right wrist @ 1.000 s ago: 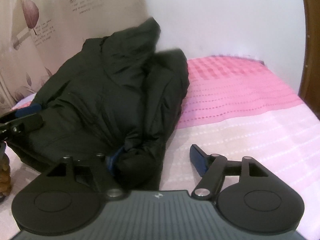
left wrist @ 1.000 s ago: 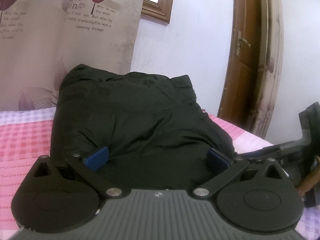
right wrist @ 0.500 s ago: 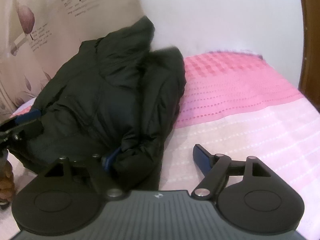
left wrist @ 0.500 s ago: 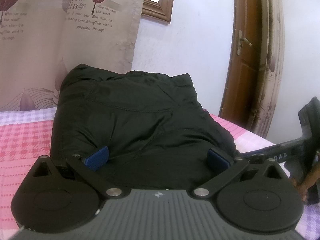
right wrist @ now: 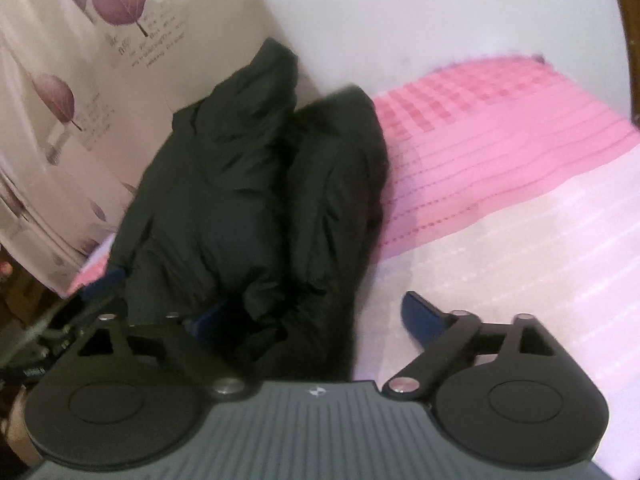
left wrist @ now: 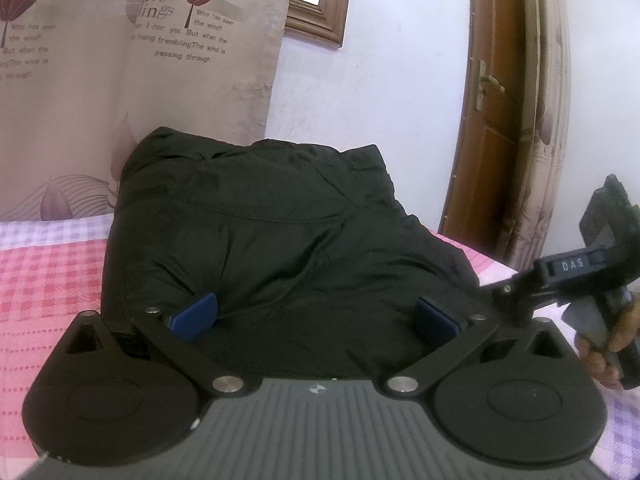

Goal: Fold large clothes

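Note:
A black puffy jacket [left wrist: 280, 248] lies bundled on the pink checked bed sheet [left wrist: 48, 280]. My left gripper [left wrist: 316, 318] stands open at the jacket's near edge, with the cloth filling the gap between its blue pads [left wrist: 196, 316]. From the other side the jacket [right wrist: 240, 200] shows as two thick rolls. My right gripper [right wrist: 314, 316] is open and its jaws are opening. Its left pad is tucked against the jacket's lower fold. Its right pad [right wrist: 420, 316] stands apart over the bare sheet [right wrist: 500, 152]. A hand [left wrist: 600, 354] holds the right gripper's handle at the right edge.
A beige curtain with leaf prints [left wrist: 120, 80] hangs behind the jacket, against a white wall. A brown door [left wrist: 492, 140] stands at the right and a wooden window frame [left wrist: 316, 0] above. Pale sheet [right wrist: 520, 260] stretches to the right of the jacket.
The right gripper's jaws have spread wider, its right finger moving away from the jacket. The right wrist view has rolled and shifted. The left gripper and the jacket have stayed put.

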